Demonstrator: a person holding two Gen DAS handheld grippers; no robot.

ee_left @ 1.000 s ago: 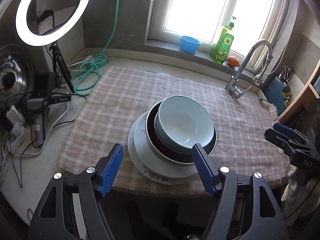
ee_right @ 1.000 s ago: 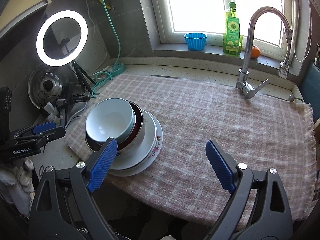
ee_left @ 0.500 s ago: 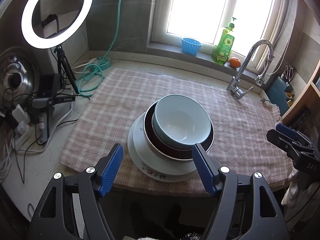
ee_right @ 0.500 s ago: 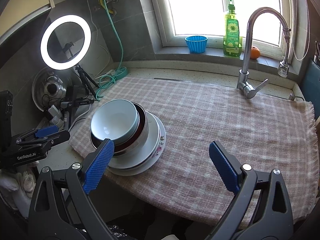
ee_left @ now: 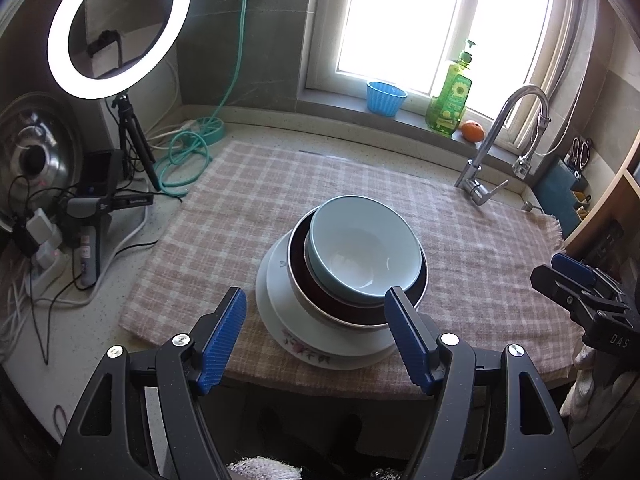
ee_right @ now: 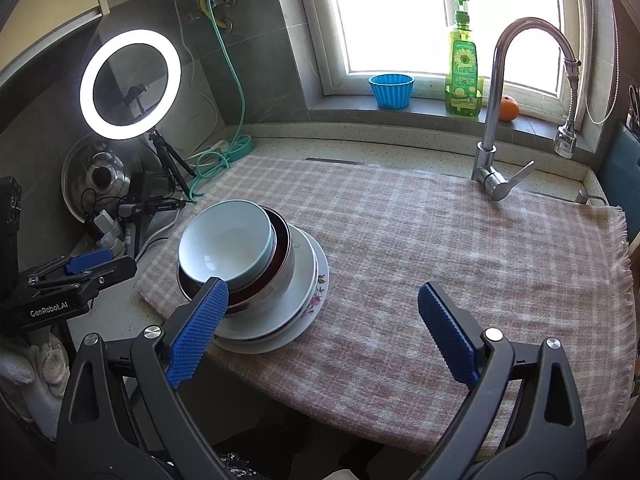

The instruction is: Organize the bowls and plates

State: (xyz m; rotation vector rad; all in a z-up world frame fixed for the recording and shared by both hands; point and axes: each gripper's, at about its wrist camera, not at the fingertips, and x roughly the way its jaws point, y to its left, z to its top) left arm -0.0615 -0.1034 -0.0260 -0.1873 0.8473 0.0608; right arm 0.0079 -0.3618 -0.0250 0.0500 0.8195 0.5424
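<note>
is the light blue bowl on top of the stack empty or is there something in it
Empty. The light blue bowl sits upright on the stack, and both wrist views show only its bare, glossy inside with light reflections, no food or water.

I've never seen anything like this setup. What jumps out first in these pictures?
A nested stack of dishes sits near the front of the checked cloth: a pale blue bowl inside a dark bowl on white plates. The left claw and right claw hang open in front. A glowing ring light stands at the left, by the bright window.
</note>
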